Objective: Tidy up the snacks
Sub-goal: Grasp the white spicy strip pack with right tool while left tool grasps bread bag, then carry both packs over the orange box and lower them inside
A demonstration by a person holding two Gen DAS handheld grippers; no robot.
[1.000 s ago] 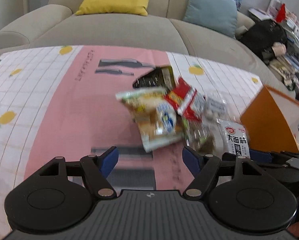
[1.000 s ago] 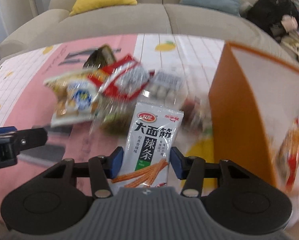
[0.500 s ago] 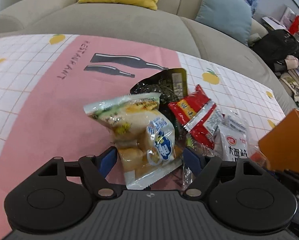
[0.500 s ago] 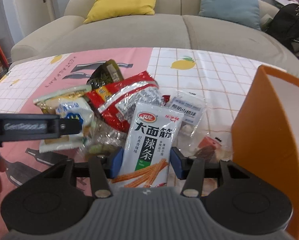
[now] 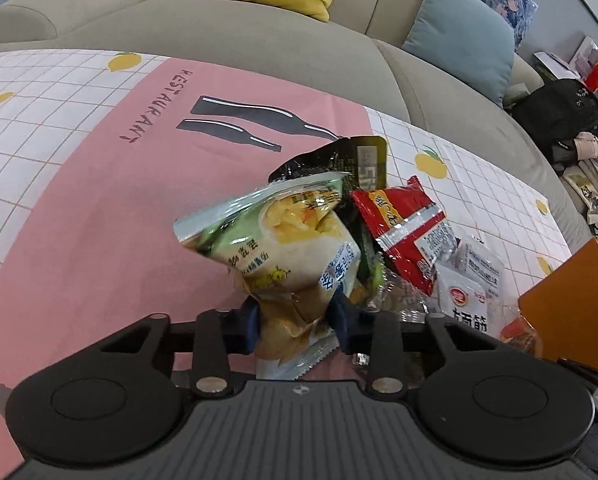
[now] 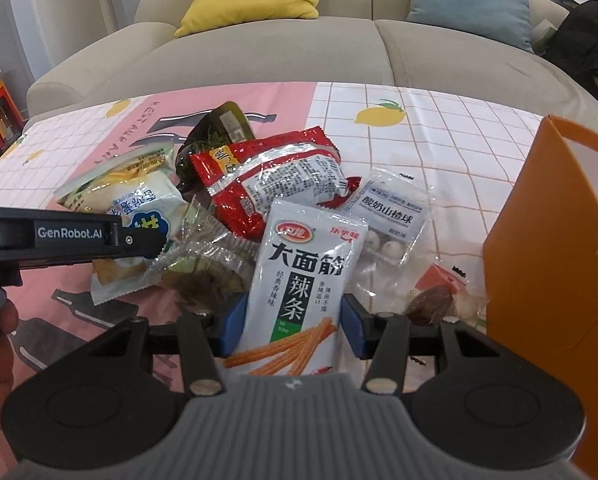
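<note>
My left gripper (image 5: 295, 322) is shut on a green and white cake packet (image 5: 291, 248), squeezing its lower end; the packet also shows in the right wrist view (image 6: 139, 204). My right gripper (image 6: 293, 326) is shut on a white spicy-strip packet (image 6: 303, 276), which also shows in the left wrist view (image 5: 465, 304). Between them lies a pile of snacks: a red packet (image 6: 267, 176), a dark green packet (image 6: 219, 128), a clear packet of white balls (image 6: 391, 220) and a clear wrapped green cake (image 6: 207, 256). The left gripper's arm (image 6: 59, 238) reaches in from the left.
An orange box (image 6: 547, 264) stands at the right of the pile, open side facing up and away. The table wears a pink and white checked cloth (image 5: 79, 184). A beige sofa (image 6: 259, 52) with yellow and blue cushions runs behind the table.
My left gripper moved in over the cake packet and shut on it, crumpling its lower end. My right gripper kept its hold on the spicy-strip packet.
</note>
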